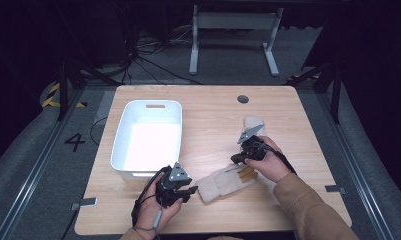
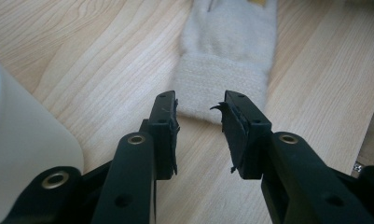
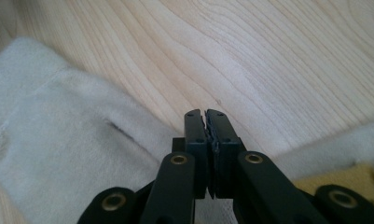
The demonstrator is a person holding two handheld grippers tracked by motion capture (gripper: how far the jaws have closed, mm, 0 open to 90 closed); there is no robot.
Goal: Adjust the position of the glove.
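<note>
Glove [image 1: 223,182] lies flat just ahead of our left tongs [image 2: 199,122], half open and empty, ready for its cuff; our right tongs [image 3: 206,122] hover shut, empty, above its fingers.

White plastic bin [image 1: 147,140]: rectangular, with rounded corners, set on the left part of the table.
Light wooden table [image 1: 208,115]: a round dark grommet [image 1: 243,99] is seen near its far edge.
White metal frame [image 1: 233,37]: stood on the grey floor beyond the table.
</note>
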